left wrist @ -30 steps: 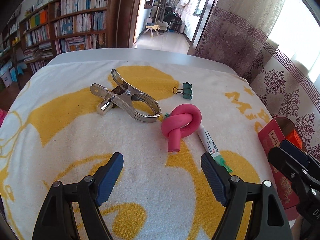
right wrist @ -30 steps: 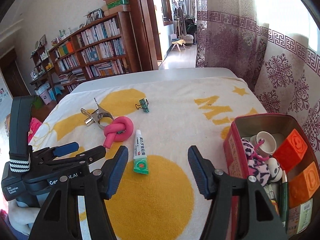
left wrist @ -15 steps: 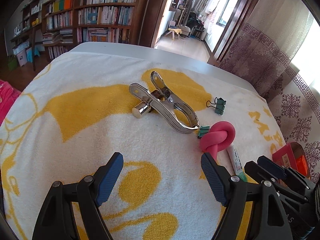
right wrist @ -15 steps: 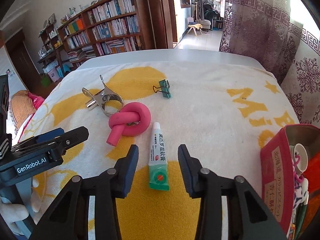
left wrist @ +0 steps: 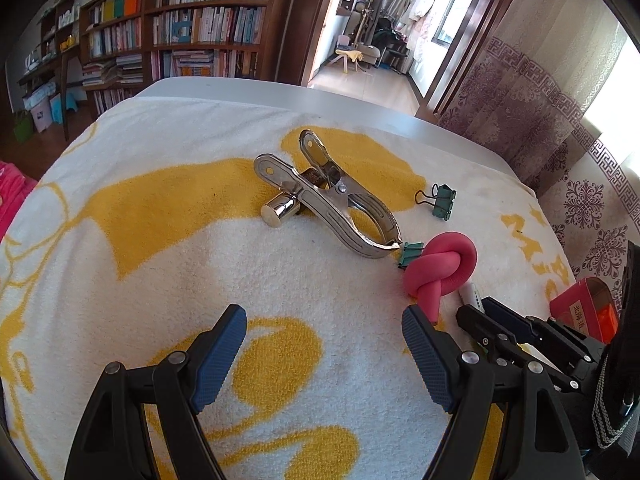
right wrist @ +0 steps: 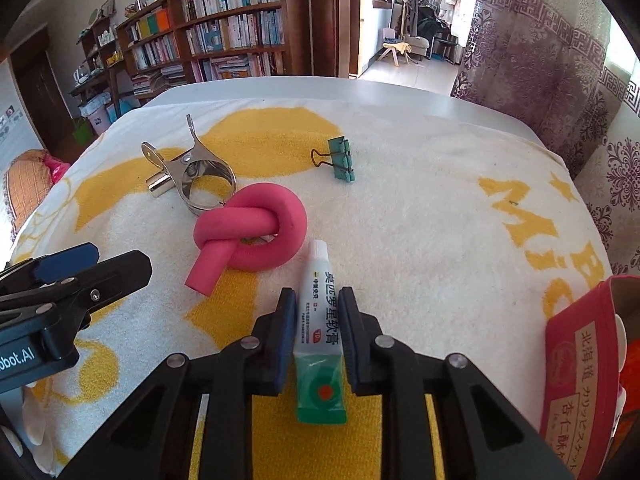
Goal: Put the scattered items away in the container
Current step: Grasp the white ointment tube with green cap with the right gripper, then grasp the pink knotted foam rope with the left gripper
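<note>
While the left hand-held gripper hangs open over bare towel, the right hand-held gripper clamps the ointment tube crosswise (long axis pointing away); the red container lies rightward.

Bare yellow-and-white towel surface lies open under the left gripper. Ahead, the shiny steel spring clamp and knotted pink foam tube crowd the middle; the red container blocks the right edge.
</note>
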The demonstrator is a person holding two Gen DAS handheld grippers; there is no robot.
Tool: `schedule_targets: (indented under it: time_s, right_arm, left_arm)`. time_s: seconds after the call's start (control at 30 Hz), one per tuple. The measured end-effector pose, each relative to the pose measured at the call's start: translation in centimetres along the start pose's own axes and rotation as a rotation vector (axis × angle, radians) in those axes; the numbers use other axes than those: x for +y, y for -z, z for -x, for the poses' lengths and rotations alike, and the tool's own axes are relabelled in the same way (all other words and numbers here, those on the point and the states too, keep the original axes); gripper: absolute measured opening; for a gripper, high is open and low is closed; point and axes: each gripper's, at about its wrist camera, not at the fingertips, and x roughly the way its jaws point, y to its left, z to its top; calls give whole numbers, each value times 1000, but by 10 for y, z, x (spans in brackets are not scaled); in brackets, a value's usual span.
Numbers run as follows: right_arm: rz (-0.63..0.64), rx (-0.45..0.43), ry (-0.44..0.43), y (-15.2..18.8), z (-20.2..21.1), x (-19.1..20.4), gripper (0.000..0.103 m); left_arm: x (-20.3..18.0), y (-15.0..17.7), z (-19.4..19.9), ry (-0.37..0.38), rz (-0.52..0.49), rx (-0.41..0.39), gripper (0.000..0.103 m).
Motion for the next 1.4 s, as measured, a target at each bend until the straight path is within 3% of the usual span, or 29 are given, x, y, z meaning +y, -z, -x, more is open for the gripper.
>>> schedule_targets:
  time_s: [0.33,0.5,0.53,0.6,0.73,0.9,1.4]
  right_arm:
    - [-60,-33,-30,2,10,-13,23]
    - [-64,-75,-20,-1,22,-16,22]
    - [-64,-75,-16,-1,23,-17,19]
    - [-67,-54,2,-2,19,-20,14]
    - [-45,-28,-6,0,13,-23,14]
    - [-48,-6,-27,1,9,-28,19]
    - [43,39,57,3,6,-22,22]
  left_arm:
    - [-13,3,1,44,-48,2,82]
    - [-28,2,10,44,-104,-35,82]
    - [-31,2,10,47,-109,-36,82]
    - [-36,0,7,56,-117,-27,82]
    - [-52,-6,0,61,-163,1,82]
    - [-68,-14,-8,7,-262,6,82]
    - [-79,-20,-46,1,-255,71,79]
